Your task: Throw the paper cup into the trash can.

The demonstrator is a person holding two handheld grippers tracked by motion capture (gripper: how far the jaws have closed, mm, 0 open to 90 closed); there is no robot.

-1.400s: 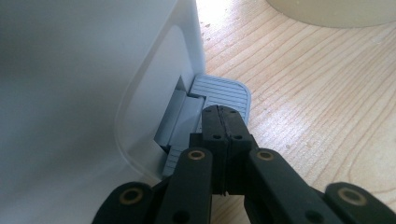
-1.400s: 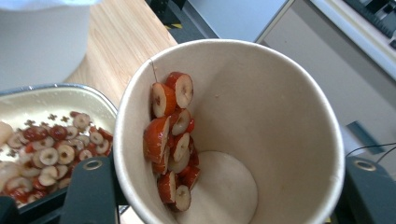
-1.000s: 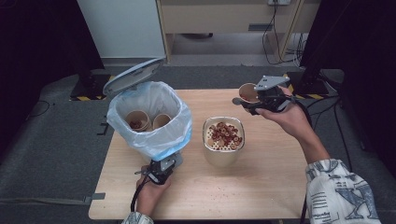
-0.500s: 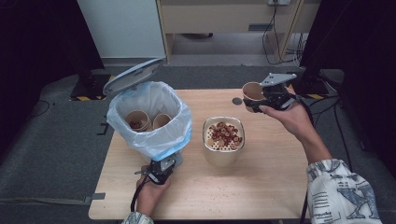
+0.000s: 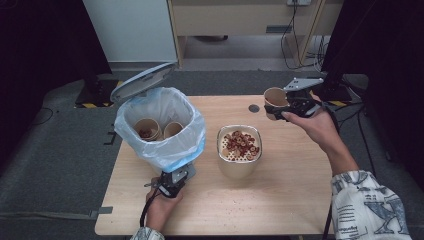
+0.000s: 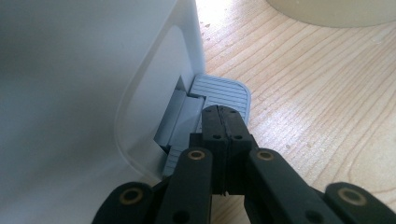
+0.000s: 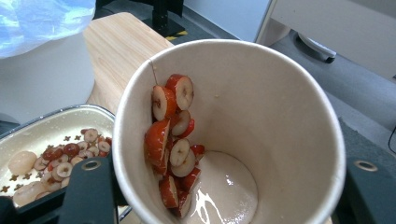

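1. Standing at the table's left side: a white pedal bin lined with a pale blue bag, lid tipped up behind it, two paper cups lying inside, one with reddish bits in it.
2. Pressing on the bin's ribbed grey pedal: the left gripper, jaws closed tight against each other with nothing between them, tips resting on the pedal's near edge in the left gripper view, held from below by the left hand.
3. Sitting near the table's middle, just right of the bin: a cream strainer basin holding red jujube slices and a few pale round pieces.
4. Lying on the tabletop beyond the basin, near the far edge: a small dark round disc.
5. Held up over the table's far right part, clear of the wood: a brown paper cup, clamped by its wall between the jaws of the right gripper, tilted with its mouth towards the camera in the right gripper view.
6. Clinging inside that cup: jujube slices stuck along the left wall, a film of milky liquid pooled at the bottom.
7. Gripping the right gripper from behind: the right hand, patterned sleeve at the lower right.
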